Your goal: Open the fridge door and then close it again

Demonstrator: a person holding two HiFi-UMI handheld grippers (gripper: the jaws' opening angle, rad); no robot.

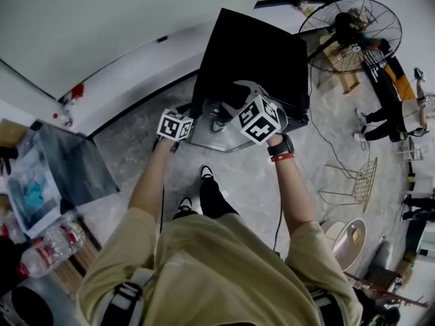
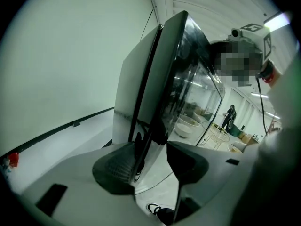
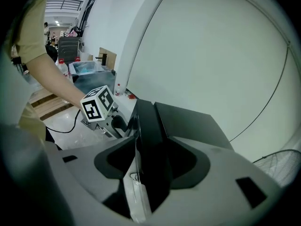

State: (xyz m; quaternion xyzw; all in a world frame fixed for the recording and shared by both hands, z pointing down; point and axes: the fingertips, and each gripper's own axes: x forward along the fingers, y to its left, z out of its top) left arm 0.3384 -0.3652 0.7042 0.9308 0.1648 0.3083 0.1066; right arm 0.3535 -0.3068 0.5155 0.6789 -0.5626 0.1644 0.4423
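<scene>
A low black fridge (image 1: 253,54) stands on the floor against the white wall. Its glass-fronted door (image 2: 188,88) runs edge-on between the jaws of my left gripper (image 2: 150,166), and both dark pads lie against it. In the head view the left gripper (image 1: 197,117) is at the door's left corner and the right gripper (image 1: 234,95) at its top front. In the right gripper view the door's black top edge (image 3: 146,126) fills the gap between the jaws of the right gripper (image 3: 150,171), which is shut on it. The left gripper (image 3: 123,123) shows at the far corner.
A big floor fan (image 1: 350,32) stands right of the fridge. A wire chair (image 1: 355,182) and a person (image 1: 391,111) are further right. A table (image 1: 75,172) with water bottles (image 1: 51,244) is at the left. My shoes (image 1: 204,175) are just before the fridge.
</scene>
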